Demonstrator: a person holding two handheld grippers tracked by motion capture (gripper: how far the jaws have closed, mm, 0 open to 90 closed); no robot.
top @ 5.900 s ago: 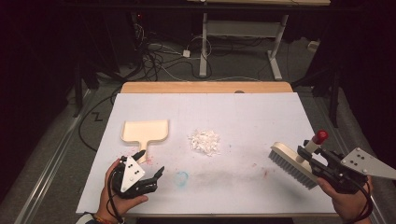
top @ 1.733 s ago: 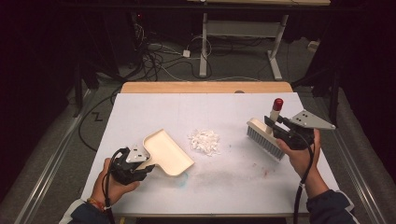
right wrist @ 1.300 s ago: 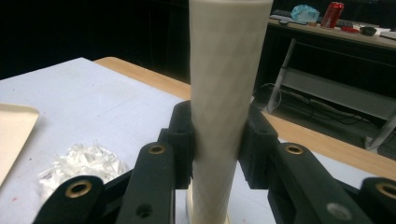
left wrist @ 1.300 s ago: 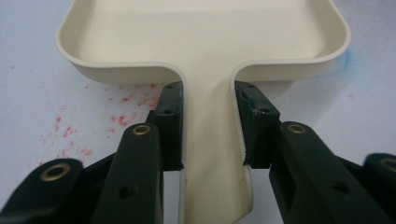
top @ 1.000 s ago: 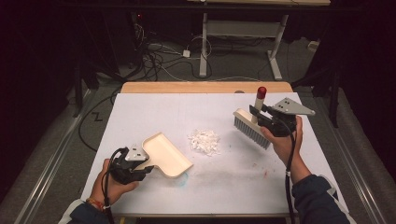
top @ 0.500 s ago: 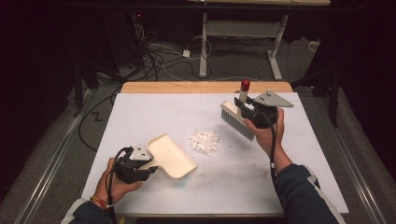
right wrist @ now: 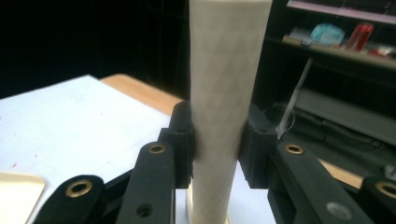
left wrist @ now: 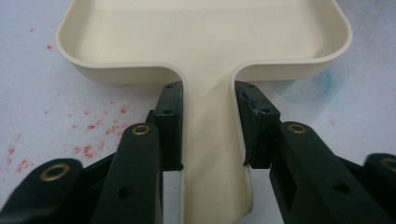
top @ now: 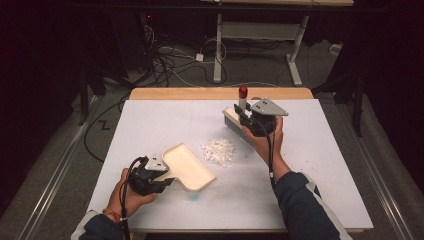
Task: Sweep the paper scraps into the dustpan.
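Observation:
A cream dustpan lies on the white table cover, its mouth toward a small heap of white scraps. My left gripper is shut on the dustpan's handle, both pads pressed against its sides. My right gripper is shut on the pale handle of a hand brush with a red tip. The brush hangs above the table just behind and right of the scraps, bristles pointing down.
The white cover lies on a wooden table whose far edge shows. Faint red and blue stains mark the cover near the dustpan. Cables and a desk frame lie on the dark floor beyond.
My right gripper has carried the brush leftward from the table's right side to a spot behind the scraps. The left gripper and dustpan have hardly moved in the last second.

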